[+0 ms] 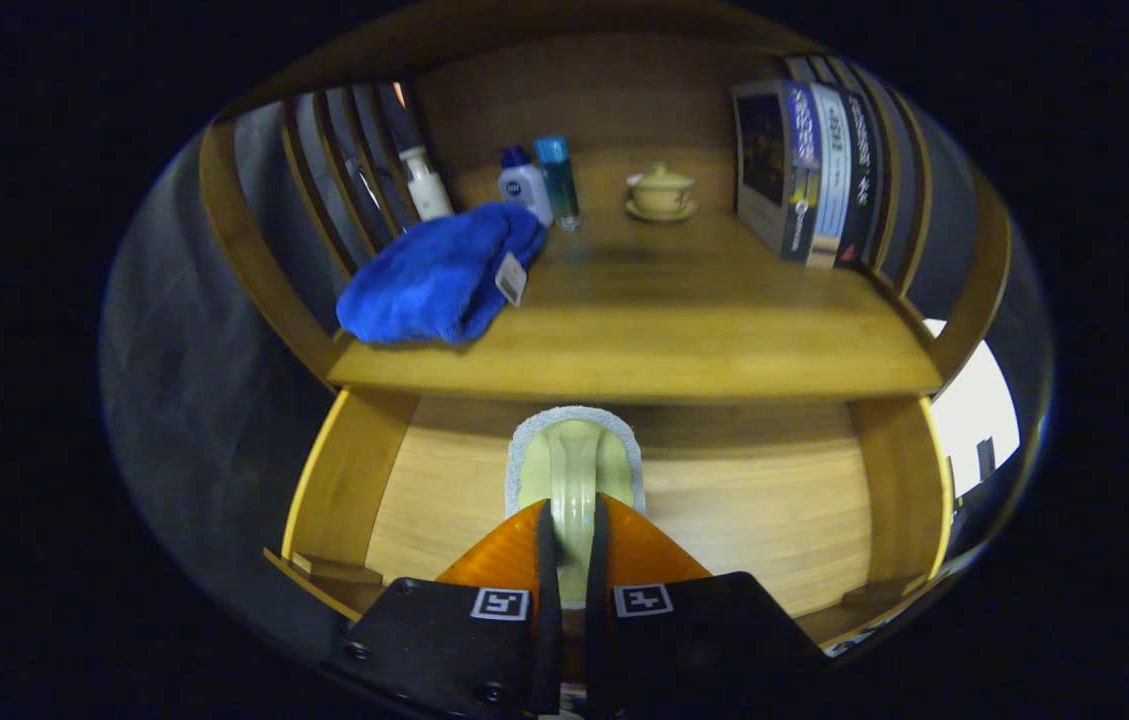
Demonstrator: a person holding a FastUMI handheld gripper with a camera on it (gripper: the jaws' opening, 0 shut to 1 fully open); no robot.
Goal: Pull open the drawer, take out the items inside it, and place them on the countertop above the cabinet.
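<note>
Countertop [684,340] clutter runs left to right as you look along the fingers: a white bottle [427,185] at the far left by the slats, a blue towel [439,275] heaped at the left with its tag hanging toward the middle, two small bottles [539,185] just behind it, a lidded cup on a saucer [662,192] at the far middle, and a row of books [809,170] standing at the right. Below that shelf the drawer [744,490] is pulled out toward you, its floor bare on both sides of your catch. Your gripper [572,545] is nearly closed, both fingers pressing the sides of the pale green scrub brush [574,470], which has a grey pad around its head. Its long axis runs straight ahead along the fingers, head pointing away from you, under the countertop's near edge. That is the relation to mind: the free space on the counter lies above and beyond the brush, in the middle between towel and books, so you would probably need to lift clear of the edge before going forward.
</note>
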